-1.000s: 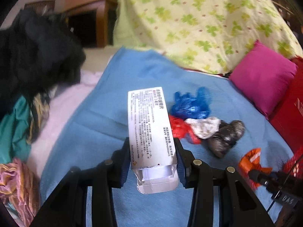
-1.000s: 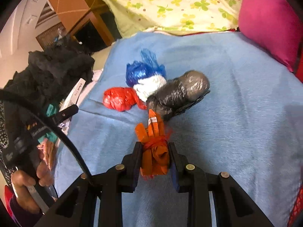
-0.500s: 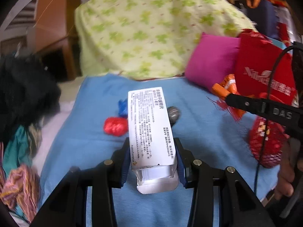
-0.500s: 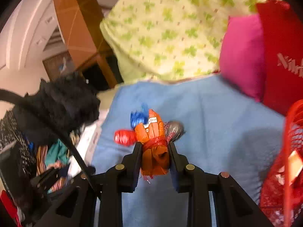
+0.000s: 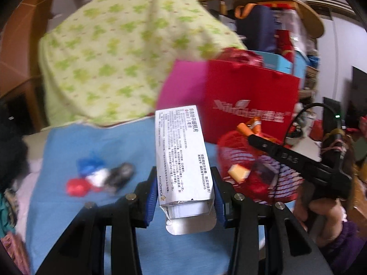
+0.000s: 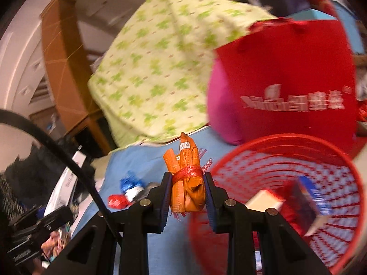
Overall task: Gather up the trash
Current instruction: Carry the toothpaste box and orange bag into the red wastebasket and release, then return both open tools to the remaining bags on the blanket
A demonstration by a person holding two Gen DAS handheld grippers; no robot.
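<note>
While the left tongs (image 5: pixel 183 197) clamp a white medicine carton (image 5: pixel 181 153) above the blue bedsheet (image 5: pixel 68 206), the right tongs (image 6: pixel 187 197), tilted slightly downward, grip an orange wrapper bundle (image 6: pixel 187 183) just beside the red mesh wastebasket (image 6: pixel 286 155).

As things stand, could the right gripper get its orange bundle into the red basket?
Probably yes: the right gripper holds the orange bundle just left of the red basket, whose open mouth looks unobstructed.
</note>
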